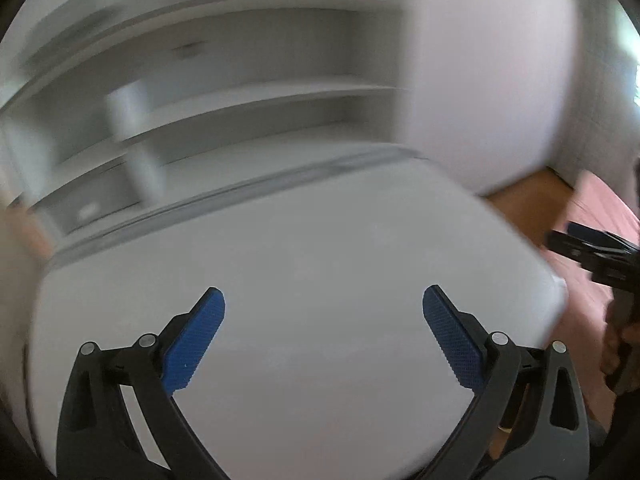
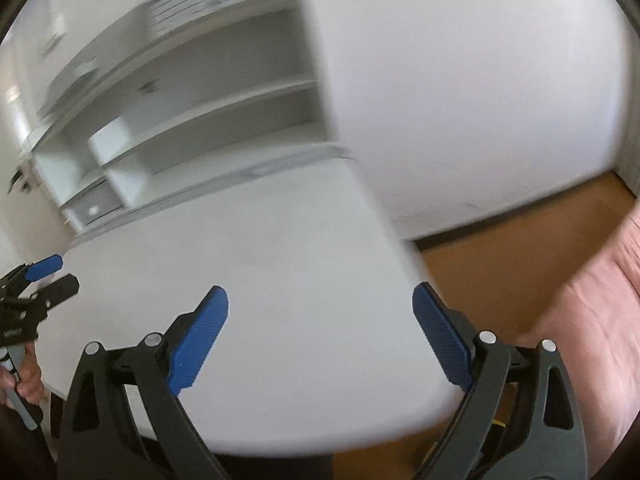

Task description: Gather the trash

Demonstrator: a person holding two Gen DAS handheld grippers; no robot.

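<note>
White tabletop (image 1: 320, 248) fills both blurred views, and no trash can be made out on it, perhaps lost in the blur. Left gripper (image 1: 324, 304) hangs over it, jaws spread wide, nothing between them. Right gripper (image 2: 320, 300) likewise gapes empty near the table's edge.

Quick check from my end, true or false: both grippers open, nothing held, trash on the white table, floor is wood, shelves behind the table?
1. Both grippers are open: true, left gripper and right gripper.
2. Both grippers are empty: true.
3. Trash lies on the table: false, none shows on it.
4. The floor is grey tile: false, it is brown wood.
5. White shelves stand behind the table: true.
</note>
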